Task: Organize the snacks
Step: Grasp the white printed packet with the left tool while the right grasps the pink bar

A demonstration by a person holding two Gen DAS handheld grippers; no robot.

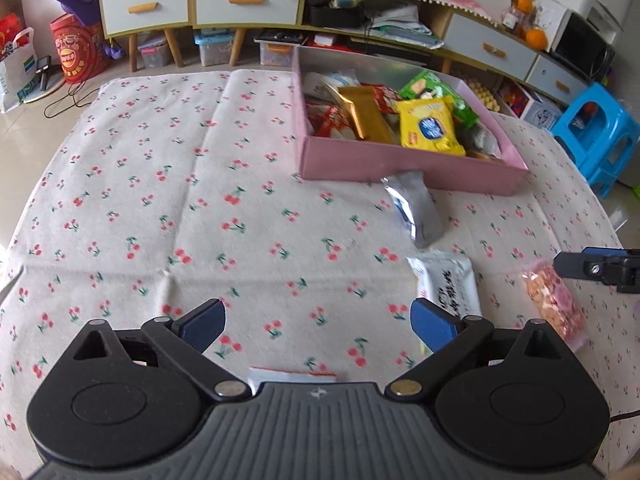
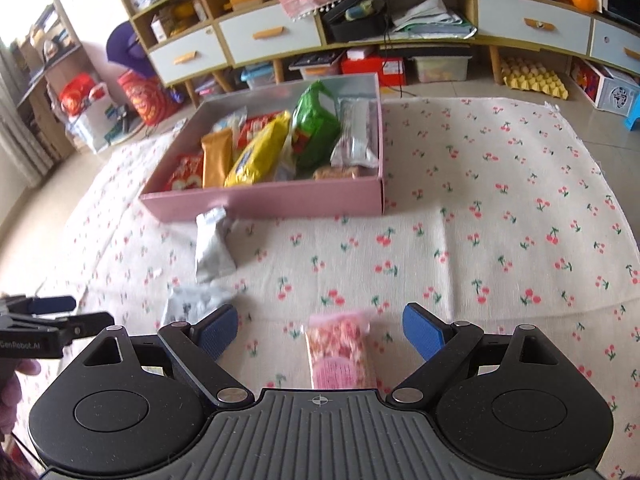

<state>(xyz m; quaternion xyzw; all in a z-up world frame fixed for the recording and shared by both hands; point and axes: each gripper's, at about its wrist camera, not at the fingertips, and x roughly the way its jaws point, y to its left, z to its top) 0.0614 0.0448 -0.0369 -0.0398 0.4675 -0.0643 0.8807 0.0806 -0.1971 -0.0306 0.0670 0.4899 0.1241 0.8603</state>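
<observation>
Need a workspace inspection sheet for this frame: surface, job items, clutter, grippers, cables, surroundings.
Surface: cherry-print cloth, creased, covers the work area.
Job's things: pink box holding packets, among them a yellow packet, a green bag and a gold bar. Loose on the cloth: silver packet, white packet, pink snack bag.
Clutter: red-and-white wrapper edge under the left gripper; identity unclear.
Grippers: left gripper open, empty; right gripper open, straddling the pink snack bag, not gripping.
Cables: black cord on the floor.
Surroundings: drawer cabinets, blue stool, egg tray, storage bins.
</observation>
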